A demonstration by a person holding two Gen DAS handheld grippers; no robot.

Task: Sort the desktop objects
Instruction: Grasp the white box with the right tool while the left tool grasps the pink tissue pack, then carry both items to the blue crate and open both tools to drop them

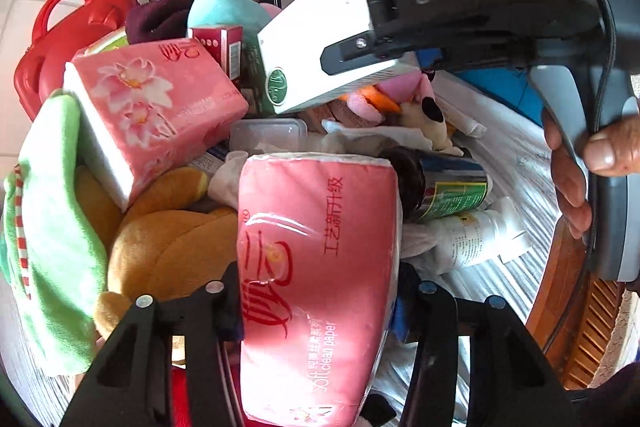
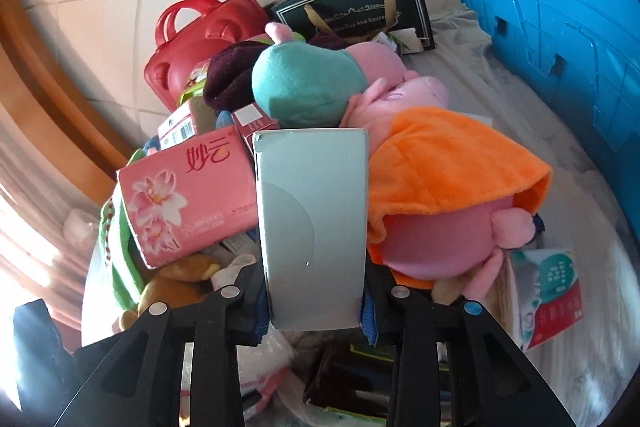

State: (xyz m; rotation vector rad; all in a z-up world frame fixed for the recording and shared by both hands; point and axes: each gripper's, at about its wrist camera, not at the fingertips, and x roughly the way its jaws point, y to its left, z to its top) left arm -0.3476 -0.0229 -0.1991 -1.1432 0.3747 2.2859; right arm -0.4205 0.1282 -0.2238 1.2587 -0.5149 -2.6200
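Observation:
In the left wrist view a pink soft tissue pack [image 1: 320, 259] with red lettering stands lengthwise between the fingers of my left gripper [image 1: 320, 279]. Both pads touch its sides, so that gripper is shut on it. My right gripper [image 1: 358, 31] comes in from the upper right, shut on a white carton box [image 1: 316, 39] held above the pile. In the right wrist view the same white carton box [image 2: 314, 223] fills the gap of the right gripper [image 2: 314, 279], clamped on both sides. A person's hand [image 1: 576, 171] grips the right handle.
The pile holds a pink flowered tissue box [image 1: 156, 107], a brown plush toy [image 1: 172, 247], a green cloth [image 1: 56, 227], a can [image 1: 452, 187], a white bottle [image 1: 472, 235] and a pink pig plush in orange [image 2: 448, 179]. Behind stand a red case [image 2: 188, 39], a dark gift bag [image 2: 360, 3] and a blue crate [image 2: 552, 19].

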